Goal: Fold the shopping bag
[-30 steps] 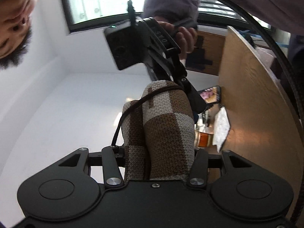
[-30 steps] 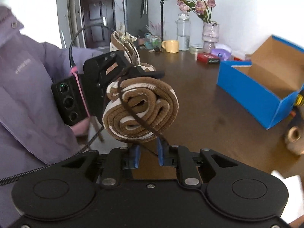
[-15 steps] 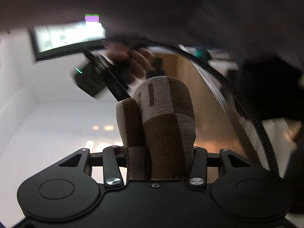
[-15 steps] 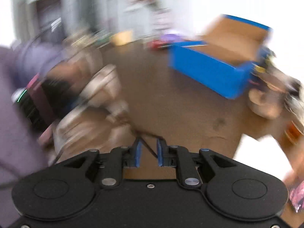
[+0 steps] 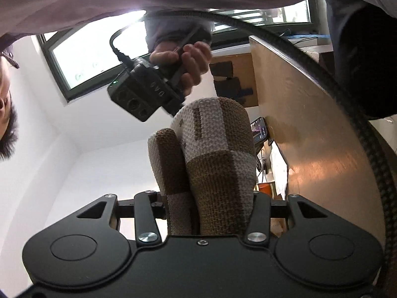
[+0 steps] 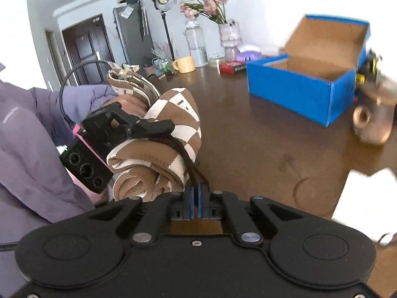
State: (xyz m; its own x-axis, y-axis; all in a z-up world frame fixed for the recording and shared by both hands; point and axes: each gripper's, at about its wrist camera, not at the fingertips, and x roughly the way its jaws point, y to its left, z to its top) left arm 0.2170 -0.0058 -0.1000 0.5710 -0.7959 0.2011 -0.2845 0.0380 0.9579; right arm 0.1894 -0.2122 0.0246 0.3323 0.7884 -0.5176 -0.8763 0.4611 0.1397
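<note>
Checkered brown-and-cream shopping bag (image 6: 158, 146), already rolled into a tight bundle, was clamped above the wooden table (image 6: 260, 149) by the left gripper (image 5: 207, 198), while the right gripper (image 6: 196, 193), its jaws just closed, pinched the dark cord (image 6: 184, 154) wrapping it, apparently leaving only the tie-off.

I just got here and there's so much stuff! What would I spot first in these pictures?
First, the rolled-up brown-and-cream checkered shopping bag, held above the dark wooden table at the left, clamped in the left gripper. The right gripper has just been closing, and its blue pads now pinch the dark cord wrapped round the roll. Next, the open bright blue cardboard box at the table's right, and pink roses at the back.
</note>
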